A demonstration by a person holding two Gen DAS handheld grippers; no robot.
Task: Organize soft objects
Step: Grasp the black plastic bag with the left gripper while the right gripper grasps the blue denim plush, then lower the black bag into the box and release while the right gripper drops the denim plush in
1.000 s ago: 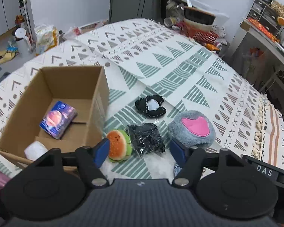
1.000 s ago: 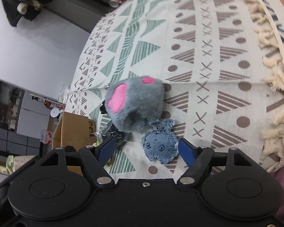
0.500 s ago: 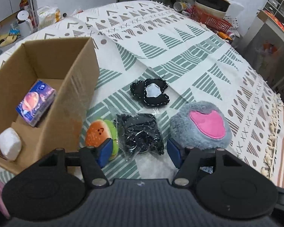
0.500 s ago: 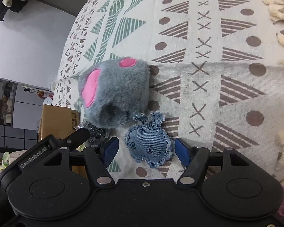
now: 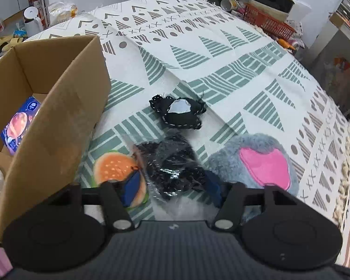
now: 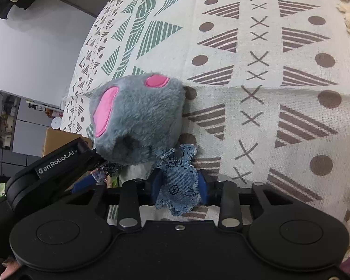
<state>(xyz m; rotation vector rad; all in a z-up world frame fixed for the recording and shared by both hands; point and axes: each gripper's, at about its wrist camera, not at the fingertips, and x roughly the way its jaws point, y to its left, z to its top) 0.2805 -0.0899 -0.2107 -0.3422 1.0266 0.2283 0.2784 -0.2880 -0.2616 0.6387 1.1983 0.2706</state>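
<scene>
- right gripper [image 6: 178, 187] pinching the denim patch toy [image 6: 178, 182] on the patterned cloth [image 6: 256, 74], just beside grey plush [image 6: 137, 119]
- left gripper [image 5: 172, 184] spread around the clear bag of black stuff [image 5: 172, 163], fingers either side, not pressed in
- burger plush [image 5: 115, 171] touching bag's left side, next to cardboard box [image 5: 58, 126]
- black felt piece [image 5: 178, 112] lies farther back
- box holds blue packet [image 5: 18, 123]

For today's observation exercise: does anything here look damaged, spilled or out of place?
Nothing looks damaged or spilled. The denim toy has frayed edges, seemingly by design. The burger plush, bagged black item and grey plush simply lie loose beside the cardboard box.
</scene>
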